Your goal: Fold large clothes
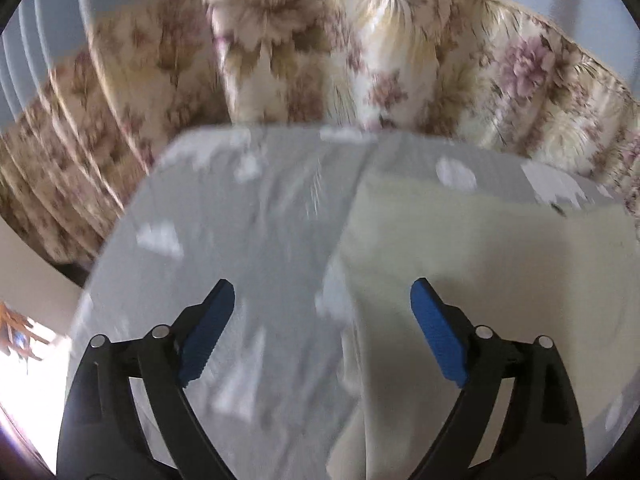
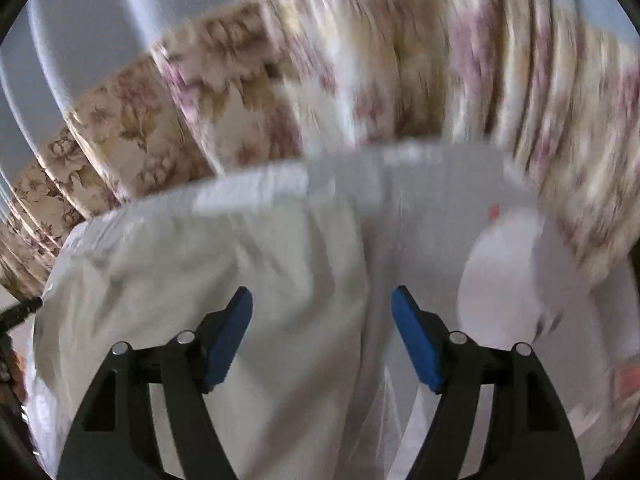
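A cream-white garment lies on a table covered with a grey cloth with white patches. In the left wrist view the garment fills the right half, its left edge running down between my fingers. My left gripper is open and empty above that edge. In the right wrist view the garment fills the left and middle, rumpled. My right gripper is open and empty above it. Both views are blurred.
A floral curtain hangs right behind the table's far edge and also shows in the right wrist view. A pale round thing lies on the table to the right of my right gripper. Pale floor shows at the left.
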`<move>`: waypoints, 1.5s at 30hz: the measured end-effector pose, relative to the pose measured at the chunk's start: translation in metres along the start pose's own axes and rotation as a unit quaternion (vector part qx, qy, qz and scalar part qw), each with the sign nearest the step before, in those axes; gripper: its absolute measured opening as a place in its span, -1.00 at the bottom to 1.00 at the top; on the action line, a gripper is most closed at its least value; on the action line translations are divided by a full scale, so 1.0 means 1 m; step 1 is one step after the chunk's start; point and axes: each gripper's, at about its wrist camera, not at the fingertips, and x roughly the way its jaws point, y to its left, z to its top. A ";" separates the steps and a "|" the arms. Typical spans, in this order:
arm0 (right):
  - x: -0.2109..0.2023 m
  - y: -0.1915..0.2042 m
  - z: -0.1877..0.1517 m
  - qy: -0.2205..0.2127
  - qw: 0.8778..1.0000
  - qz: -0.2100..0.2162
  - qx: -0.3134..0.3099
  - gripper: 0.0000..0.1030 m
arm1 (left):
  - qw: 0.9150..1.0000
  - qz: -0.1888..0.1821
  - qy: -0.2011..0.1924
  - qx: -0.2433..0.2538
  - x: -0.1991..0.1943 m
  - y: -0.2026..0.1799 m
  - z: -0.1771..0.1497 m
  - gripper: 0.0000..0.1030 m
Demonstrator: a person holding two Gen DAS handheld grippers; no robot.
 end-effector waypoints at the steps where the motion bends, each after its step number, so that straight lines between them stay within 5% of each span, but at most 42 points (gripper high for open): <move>1: 0.011 -0.006 -0.007 0.017 1.000 -0.004 0.008 0.41 | 1.000 -0.011 0.006 -0.001 0.002 0.000 -0.007 0.74; 3: 0.031 -0.015 -0.011 0.041 0.998 0.010 0.035 0.35 | 0.999 -0.027 0.017 0.003 0.008 -0.006 -0.022 0.70; 4: 0.041 -0.018 -0.012 0.051 0.997 0.036 0.055 -0.20 | 0.999 -0.027 0.014 0.009 0.010 -0.010 -0.027 0.62; 6: 0.046 -0.012 -0.009 0.048 0.997 0.042 0.052 -0.98 | 0.999 -0.043 0.012 0.019 0.012 -0.016 -0.030 0.07; 9: 0.034 0.018 0.003 0.017 1.000 0.022 -0.003 -0.98 | 0.998 -0.052 0.011 0.039 0.011 -0.027 -0.034 -0.58; 14: -0.026 0.085 0.033 -0.123 0.979 -0.073 -0.148 -0.98 | 0.999 -0.013 -0.005 0.045 0.004 -0.033 -0.045 -0.72; 16: -0.006 0.090 0.042 -0.107 0.972 -0.117 -0.175 -0.98 | 0.999 -0.009 -0.003 0.046 0.006 -0.031 -0.048 -0.71; 20: 0.061 0.068 0.036 0.005 0.977 -0.132 -0.165 -0.94 | 0.998 0.008 -0.006 0.056 0.011 -0.034 -0.046 -0.60; 23: 0.060 0.052 0.031 0.023 0.986 -0.116 -0.118 -0.56 | 0.998 0.017 -0.007 0.060 0.000 -0.032 -0.041 -0.45; 26: 0.022 0.045 0.032 0.000 0.992 -0.083 -0.094 -0.12 | 0.998 0.016 -0.019 0.054 -0.023 -0.023 -0.034 -0.07; 32: -0.040 0.059 0.019 -0.045 0.997 0.025 -0.054 -0.12 | 0.995 0.010 -0.074 0.059 -0.058 -0.035 -0.015 0.36; 36: -0.032 0.068 -0.006 -0.040 0.998 0.040 -0.036 -0.13 | 0.996 -0.013 -0.055 0.065 -0.036 -0.055 -0.013 0.36; 38: -0.016 0.075 -0.023 -0.010 0.998 0.051 -0.043 -0.20 | 0.997 0.004 -0.035 0.074 -0.012 -0.062 -0.015 0.27; 40: 0.003 0.081 -0.040 0.020 0.997 0.035 -0.062 -0.33 | 0.997 0.013 -0.003 0.070 0.012 -0.058 -0.021 0.12; 44: 0.016 0.074 -0.059 0.026 0.996 -0.007 -0.079 -0.34 | 0.998 0.013 -0.007 0.062 0.022 -0.043 -0.029 0.31; 45: 0.023 0.072 -0.063 0.023 0.992 -0.063 -0.103 -0.34 | 0.998 0.025 -0.008 0.065 0.023 -0.041 -0.031 0.34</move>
